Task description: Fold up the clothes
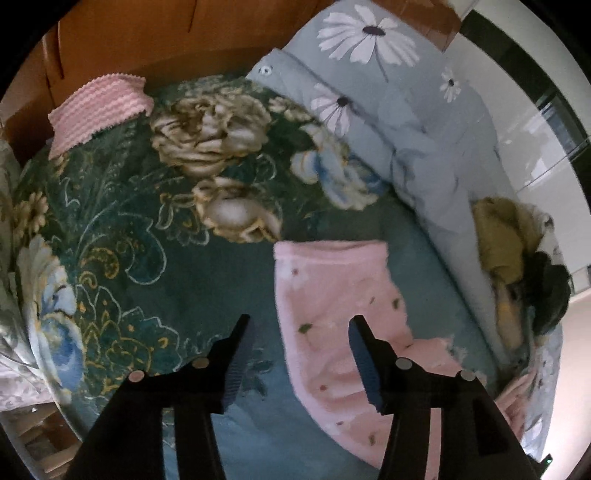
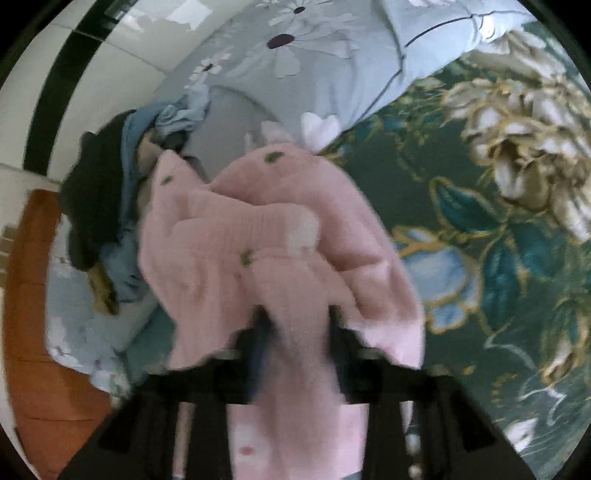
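A pink garment with small green and red specks (image 1: 332,295) lies on a dark green floral bedspread (image 1: 147,229). My left gripper (image 1: 301,332) is open and empty, hovering just above the garment's left edge. In the right wrist view my right gripper (image 2: 295,325) is shut on a bunched fold of the same pink garment (image 2: 266,236), which drapes over both fingers and hides them.
A pale blue daisy-print quilt (image 1: 399,122) lies along the far side of the bed. A heap of mustard, black and blue clothes (image 1: 517,258) sits on it, also in the right wrist view (image 2: 107,206). A pink ribbed cloth (image 1: 99,107) lies by the wooden headboard (image 1: 147,33).
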A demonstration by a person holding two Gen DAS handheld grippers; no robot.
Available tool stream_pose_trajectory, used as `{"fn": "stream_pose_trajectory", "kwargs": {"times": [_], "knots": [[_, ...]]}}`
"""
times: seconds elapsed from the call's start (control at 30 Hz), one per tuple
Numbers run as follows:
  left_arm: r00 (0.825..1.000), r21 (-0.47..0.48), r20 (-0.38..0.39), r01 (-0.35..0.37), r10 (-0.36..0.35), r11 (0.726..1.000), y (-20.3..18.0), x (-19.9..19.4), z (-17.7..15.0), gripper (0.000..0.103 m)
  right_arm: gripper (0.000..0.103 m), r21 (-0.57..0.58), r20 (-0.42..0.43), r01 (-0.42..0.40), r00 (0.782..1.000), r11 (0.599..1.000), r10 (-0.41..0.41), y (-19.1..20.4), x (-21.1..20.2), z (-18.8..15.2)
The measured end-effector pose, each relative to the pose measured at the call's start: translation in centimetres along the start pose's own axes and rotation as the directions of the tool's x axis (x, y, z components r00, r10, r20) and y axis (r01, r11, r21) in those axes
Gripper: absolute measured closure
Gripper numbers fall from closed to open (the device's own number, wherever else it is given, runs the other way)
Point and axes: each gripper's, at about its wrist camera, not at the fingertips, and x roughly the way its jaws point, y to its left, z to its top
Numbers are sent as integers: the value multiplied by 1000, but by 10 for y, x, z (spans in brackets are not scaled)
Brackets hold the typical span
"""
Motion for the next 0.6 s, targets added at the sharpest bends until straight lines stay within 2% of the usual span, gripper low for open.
{"fn": "stream_pose_trajectory", "kwargs": {"times": [0.07, 0.13, 0.23, 0.3, 0.37, 0.43, 0.5, 0.6], "knots": [[1000, 7, 7, 26, -26, 1000, -8, -7, 0, 46, 99, -9, 35, -37, 999, 999, 37, 6, -19, -2], [999, 25, 10, 49, -49, 998, -16, -12, 0, 46, 99, -36, 102, -64, 993, 997, 67, 9, -56, -4], [996, 49, 8, 86, -87, 995, -26, -15, -3, 46, 99, -98, 241, -81, 965, 992, 102, 1, -136, -14], [995, 55, 2, 100, -100, 993, -28, -15, -6, 46, 99, -120, 322, -53, 942, 991, 89, -18, -186, -28], [994, 57, -10, 110, -110, 992, -30, -12, -10, 46, 99, -98, 395, 22, 918, 995, 18, -50, -225, -48], [993, 56, -23, 118, -117, 991, -30, -8, -13, 46, 99, -25, 423, 119, 901, 993, -97, -87, -243, -73], [993, 54, -42, 113, -111, 992, -29, -2, -15, 45, 99, 86, 387, 185, 899, 979, -204, -134, -244, -94], [993, 44, -64, 103, -100, 994, -26, 8, -18, 45, 99, 224, 298, 256, 901, 940, -317, -194, -235, -123]]}}
